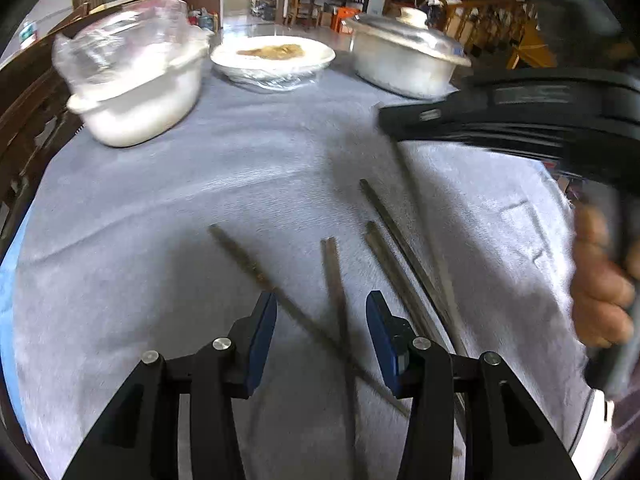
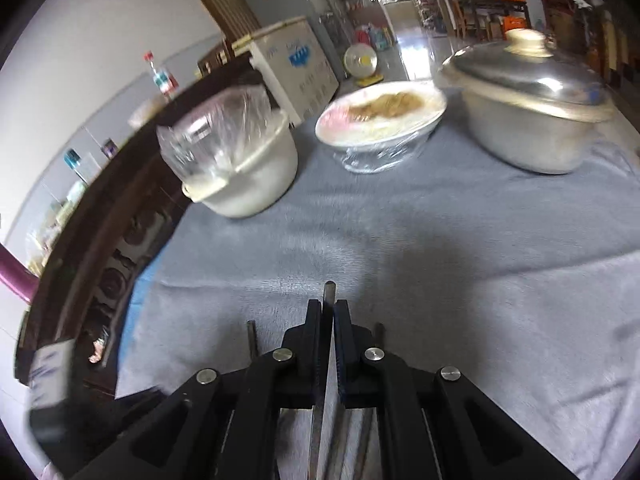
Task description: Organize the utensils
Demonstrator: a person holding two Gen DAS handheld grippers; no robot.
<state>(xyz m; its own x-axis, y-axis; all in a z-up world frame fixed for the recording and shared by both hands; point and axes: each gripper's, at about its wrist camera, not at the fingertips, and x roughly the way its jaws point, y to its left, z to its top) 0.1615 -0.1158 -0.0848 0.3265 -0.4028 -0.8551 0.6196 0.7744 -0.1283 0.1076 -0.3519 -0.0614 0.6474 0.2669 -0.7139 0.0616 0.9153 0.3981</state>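
Several dark chopsticks lie scattered on the grey tablecloth [image 1: 240, 184]. In the left wrist view my left gripper [image 1: 321, 304] is open and empty, low over two crossed chopsticks [image 1: 340, 304]. More chopsticks [image 1: 394, 224] lie to its right. My right gripper [image 1: 386, 118] enters from the right and is shut on one chopstick [image 1: 416, 208] that hangs down from it. In the right wrist view the right gripper [image 2: 327, 308] is shut on that chopstick [image 2: 329, 292], whose tip sticks out above the fingers. Other chopsticks [image 2: 251, 340] lie below it.
At the far side of the table stand a white pot covered with plastic [image 1: 136, 92], a wrapped white bowl of food [image 1: 272, 60] and a metal pot with a lid [image 1: 404, 60]. A dark wooden chair [image 1: 24, 120] borders the left edge.
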